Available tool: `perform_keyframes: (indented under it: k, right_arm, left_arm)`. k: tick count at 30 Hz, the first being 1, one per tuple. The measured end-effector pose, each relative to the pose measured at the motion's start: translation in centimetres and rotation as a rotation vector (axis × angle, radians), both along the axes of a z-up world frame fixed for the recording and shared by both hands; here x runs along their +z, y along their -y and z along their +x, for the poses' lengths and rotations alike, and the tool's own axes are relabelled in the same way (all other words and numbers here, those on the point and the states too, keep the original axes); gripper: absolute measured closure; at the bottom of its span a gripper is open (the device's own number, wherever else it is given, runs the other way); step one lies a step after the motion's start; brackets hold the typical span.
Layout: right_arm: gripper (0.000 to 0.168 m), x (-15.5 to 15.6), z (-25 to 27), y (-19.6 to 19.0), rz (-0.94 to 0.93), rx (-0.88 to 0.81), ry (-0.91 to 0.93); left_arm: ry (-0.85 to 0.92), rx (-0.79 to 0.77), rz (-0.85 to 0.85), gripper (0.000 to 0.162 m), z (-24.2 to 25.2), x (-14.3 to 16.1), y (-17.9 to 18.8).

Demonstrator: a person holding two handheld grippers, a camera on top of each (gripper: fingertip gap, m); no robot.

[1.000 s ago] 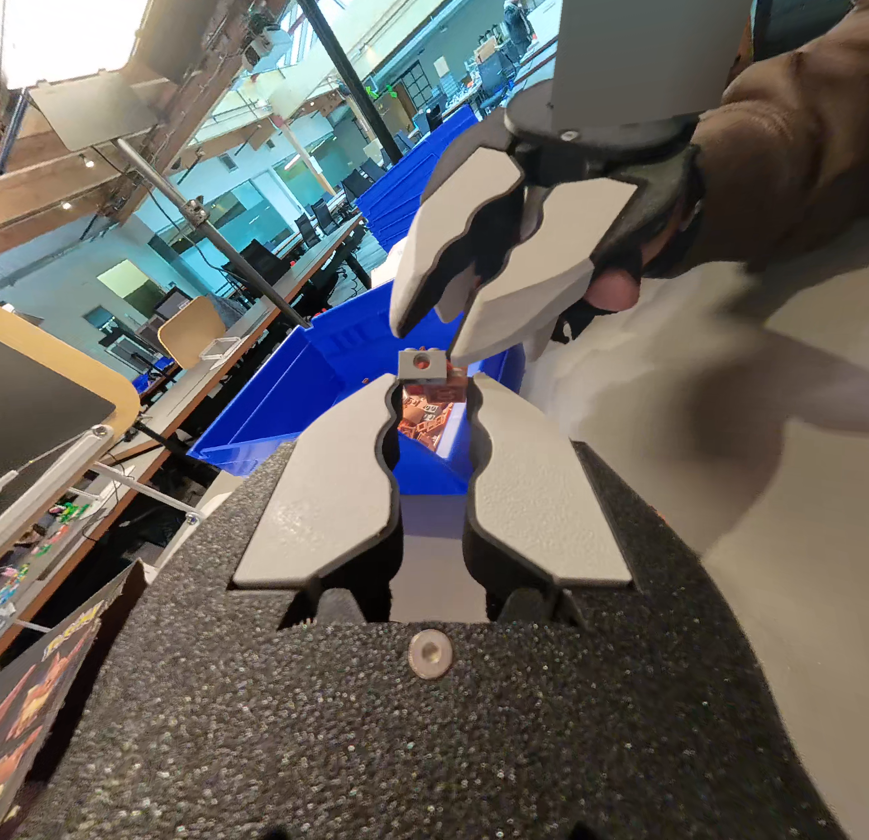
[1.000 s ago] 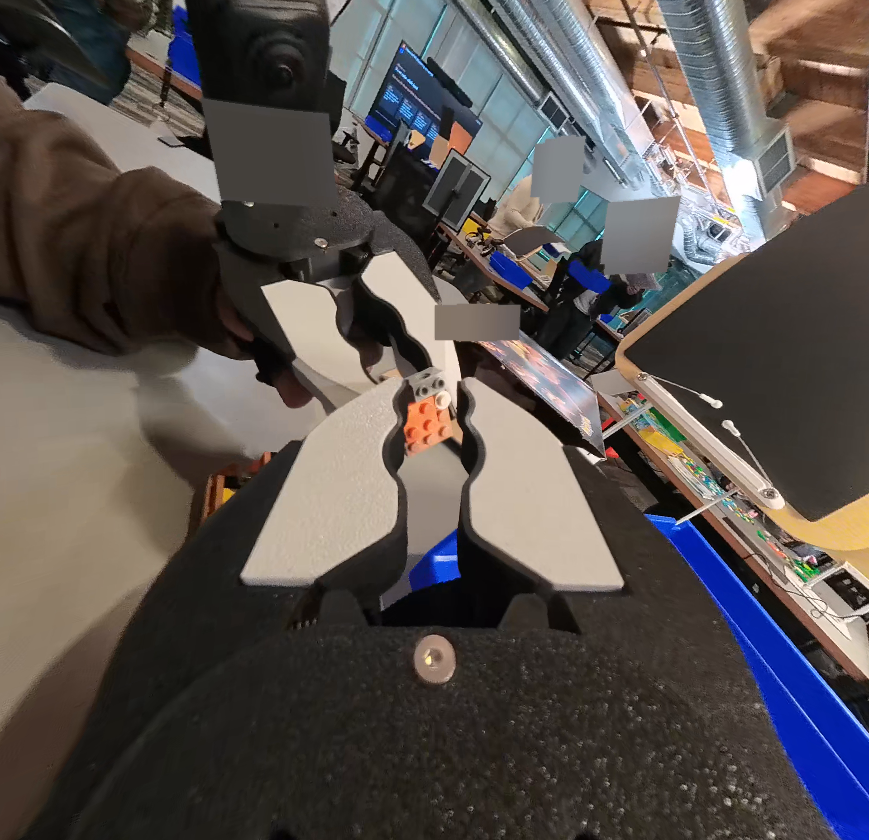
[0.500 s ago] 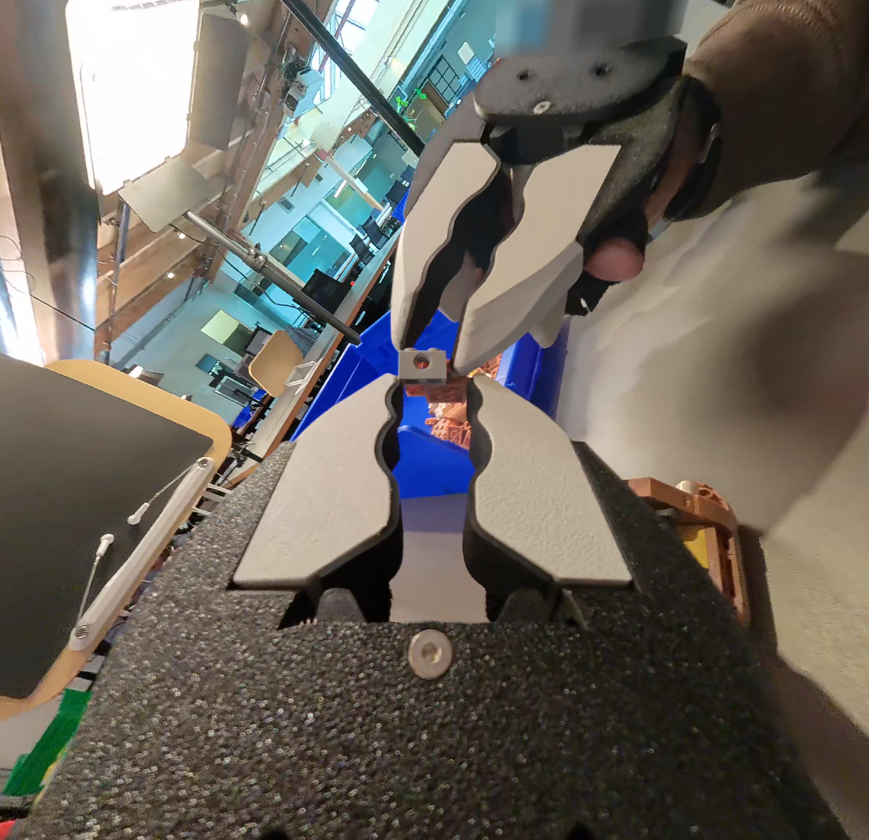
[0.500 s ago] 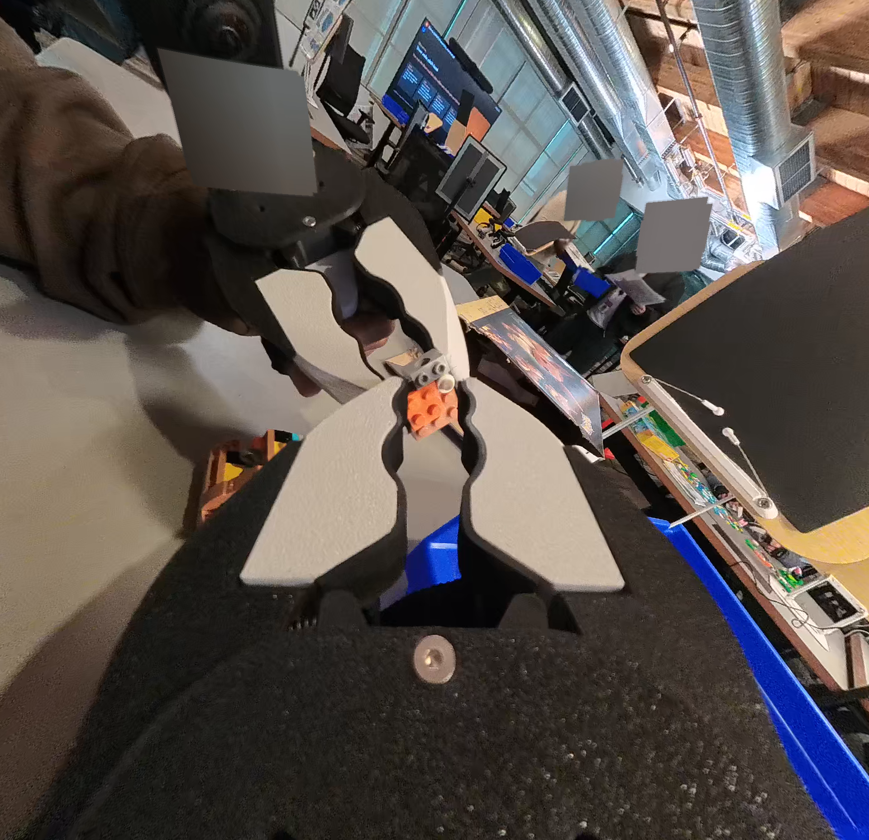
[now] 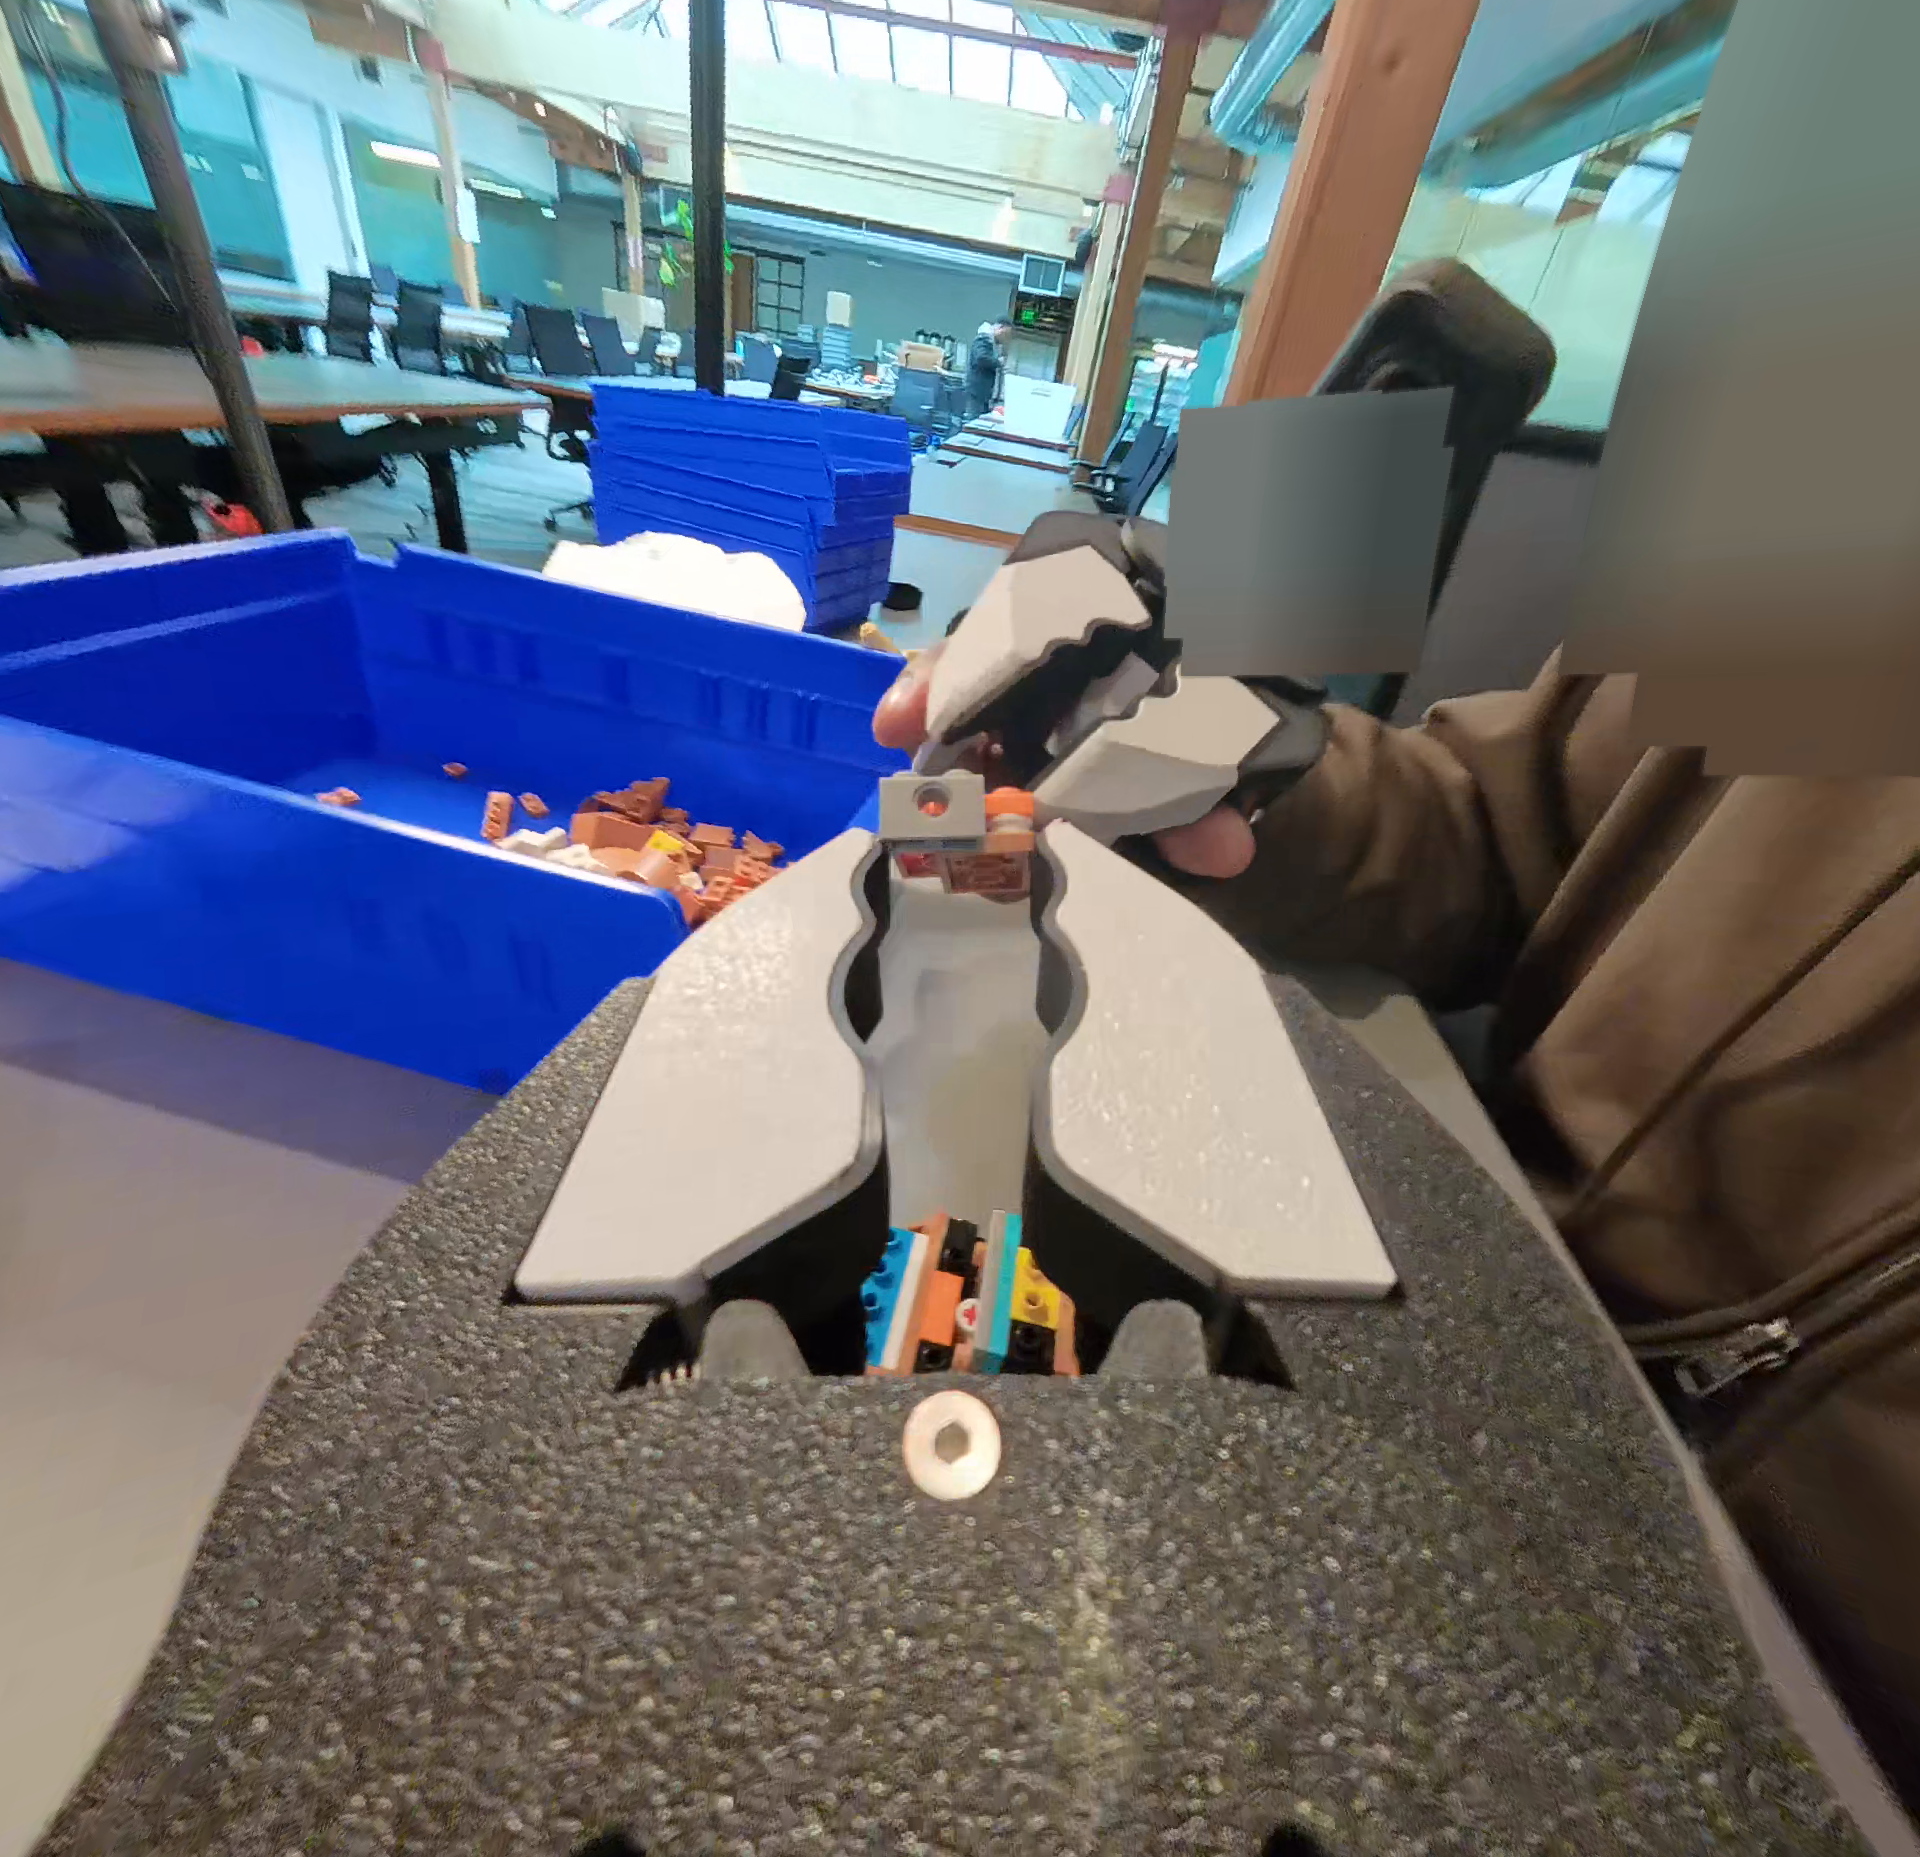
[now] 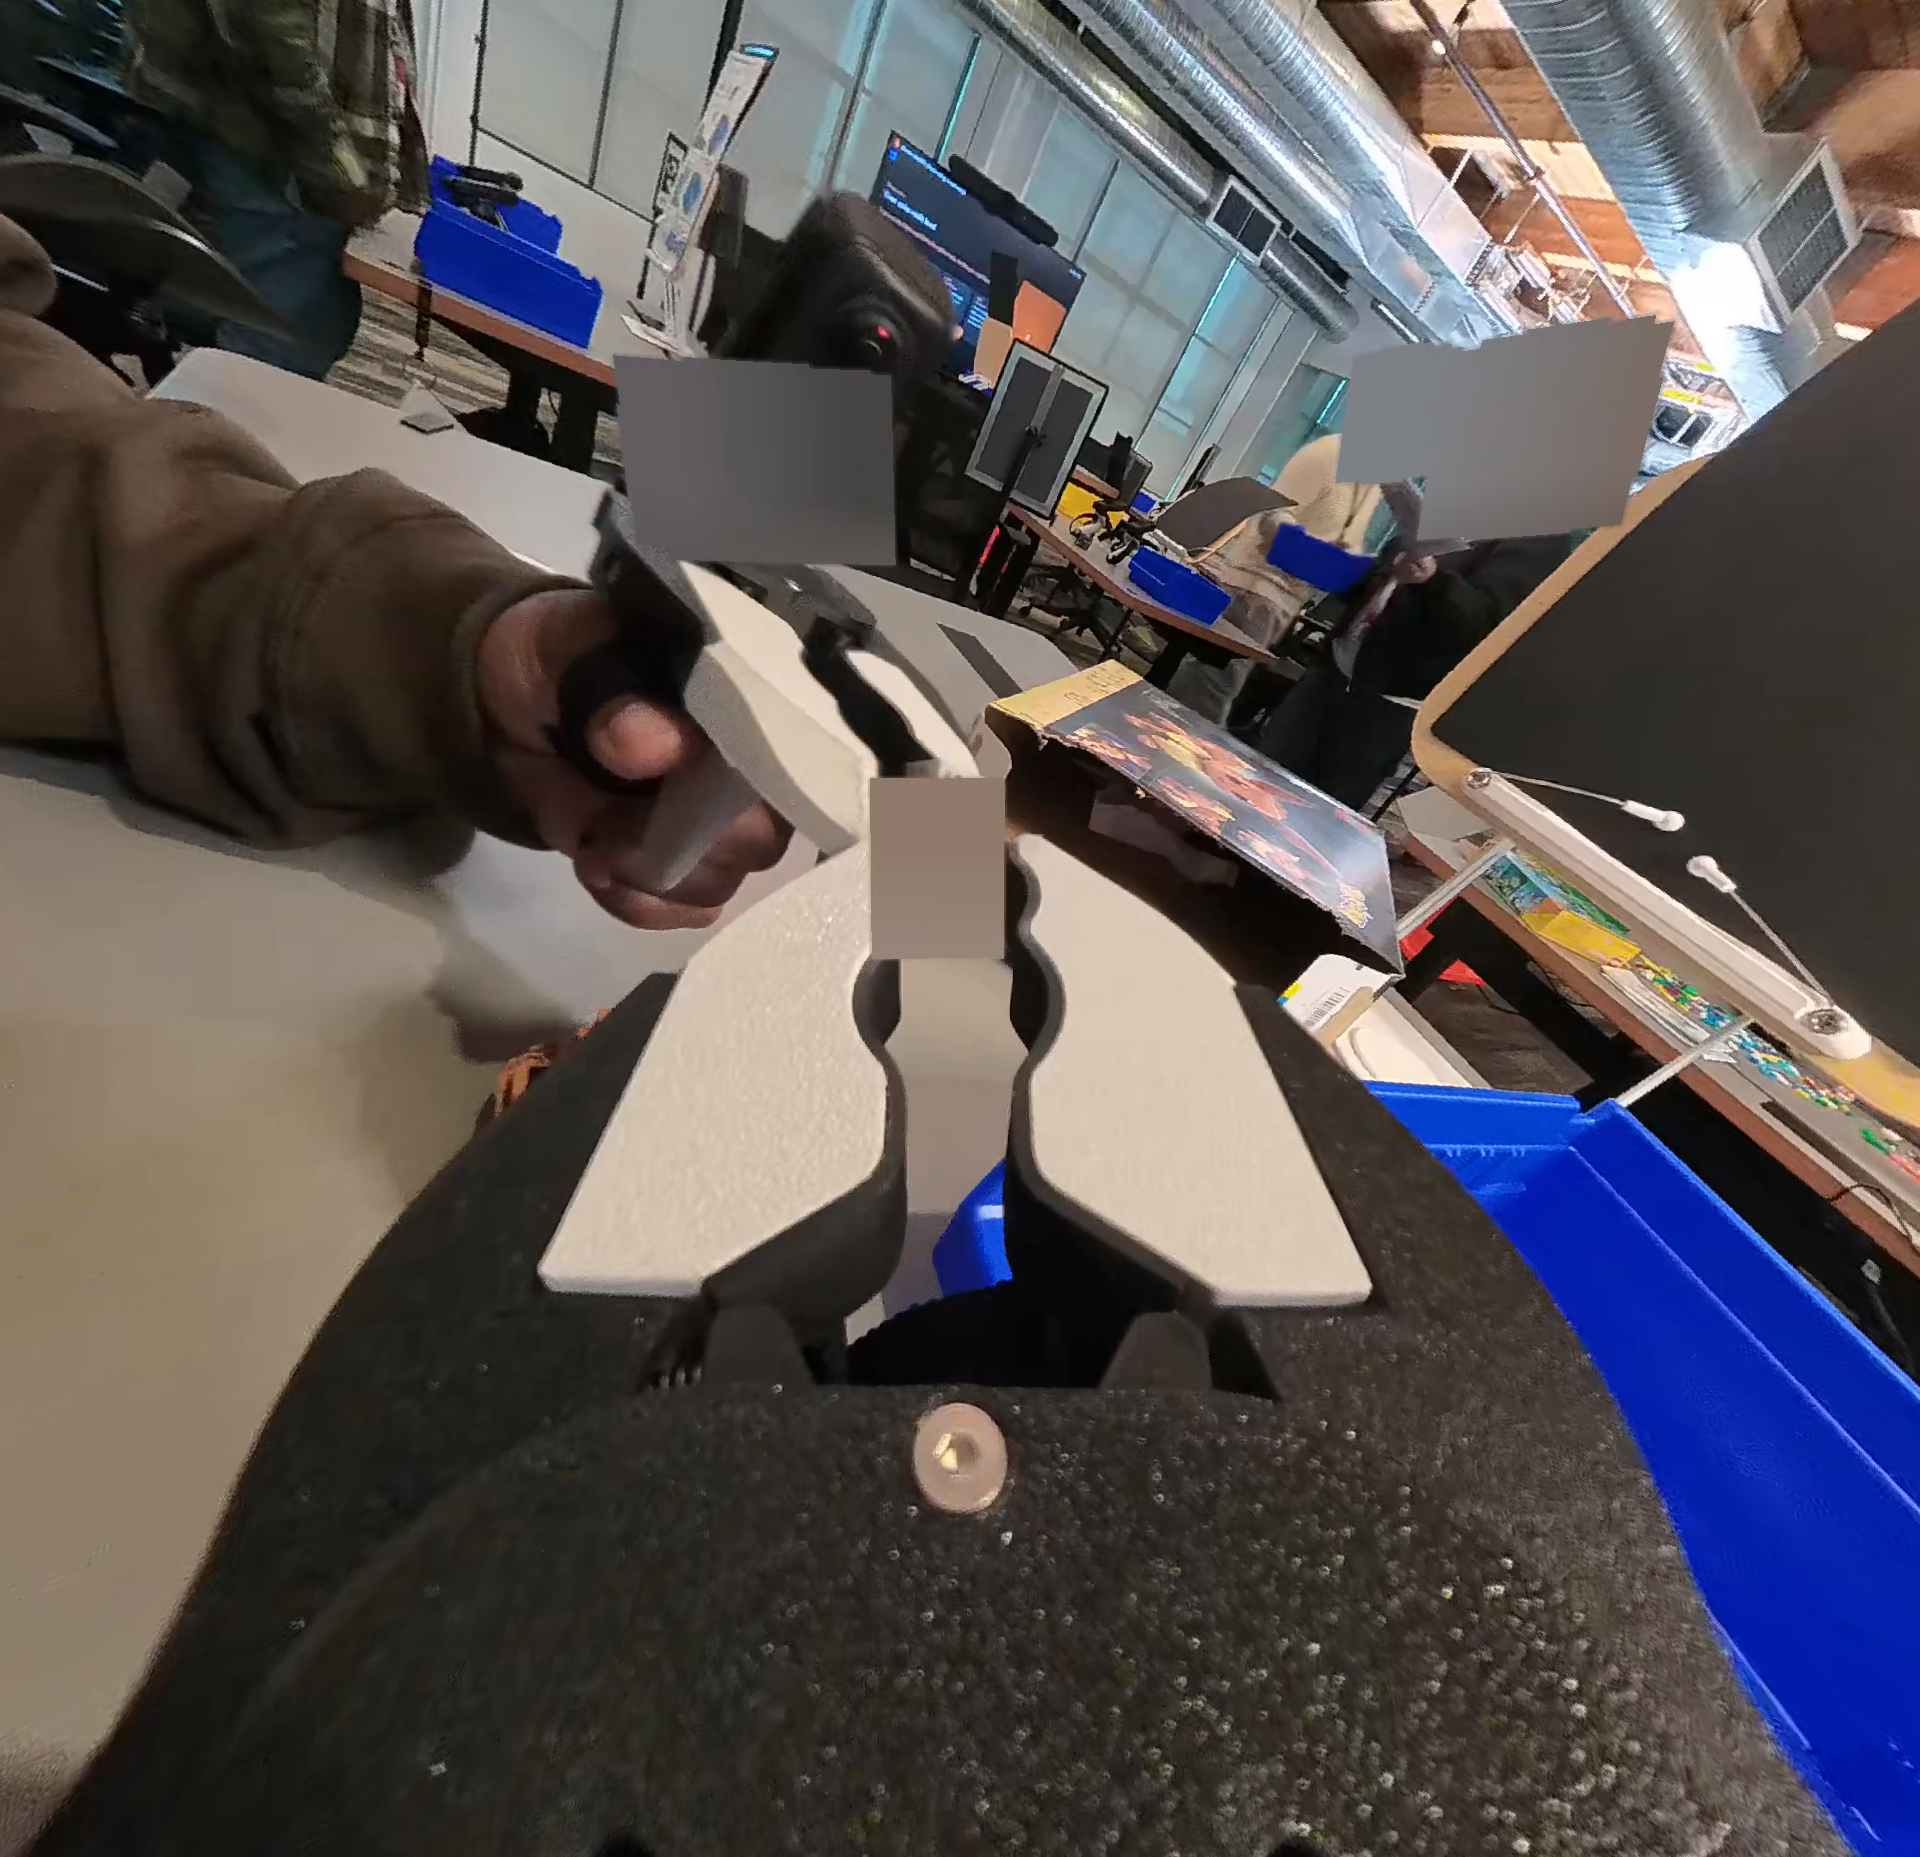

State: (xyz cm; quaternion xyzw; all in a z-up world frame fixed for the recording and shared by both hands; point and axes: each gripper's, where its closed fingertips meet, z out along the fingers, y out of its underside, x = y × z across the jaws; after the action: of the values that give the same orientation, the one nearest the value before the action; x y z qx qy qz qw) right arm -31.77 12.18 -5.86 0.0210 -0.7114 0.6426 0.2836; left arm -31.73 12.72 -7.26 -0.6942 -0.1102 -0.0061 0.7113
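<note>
My left gripper (image 5: 956,857) is shut on a small grey brick with a round hole (image 5: 930,805), with brown pieces just under it. My right gripper (image 5: 987,779) meets it tip to tip from the right, and an orange brick (image 5: 1006,805) sits at its tips against the grey brick. In the right wrist view my right gripper (image 6: 940,872) has its jaws narrowly apart; a grey patch hides what lies between the tips. The left gripper (image 6: 894,784) shows there just beyond, held by a hand in a brown sleeve (image 6: 260,644).
A blue bin (image 5: 312,872) with loose brown and orange bricks (image 5: 644,841) stands left of the grippers, on the grey table (image 5: 156,1236). A small multicoloured build (image 5: 966,1298) lies under the left gripper. Another blue bin (image 6: 1662,1288), a printed box (image 6: 1216,799) and a black board (image 6: 1714,664) stand at the right. Less than 4 cm separates the two grippers' tips.
Both grippers have swung from pointing up at the ceiling to about level over the table, staying tip to tip. The bin's bricks and the build now show.
</note>
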Motion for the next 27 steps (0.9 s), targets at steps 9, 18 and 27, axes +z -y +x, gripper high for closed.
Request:
perform_keyframes:
  k: [9, 18, 27]
  right_arm:
    - [0.152, -0.4, -0.5, 0.0, -0.011, 0.015, 0.246]
    - [0.150, -2.1, -0.7, 0.4, 0.072, 0.013, 0.309]
    - [0.150, -2.1, -1.1, 0.1, 0.064, -0.003, 0.325]
  left_arm:
    - [-0.219, 0.196, -0.212, 0.136, -1.3, -1.2, -0.1]
    - [-0.468, 0.374, -0.387, 0.136, -2.3, -1.6, 0.2]
    - [-0.645, 0.429, -0.486, 0.136, -2.4, -1.8, 0.0]
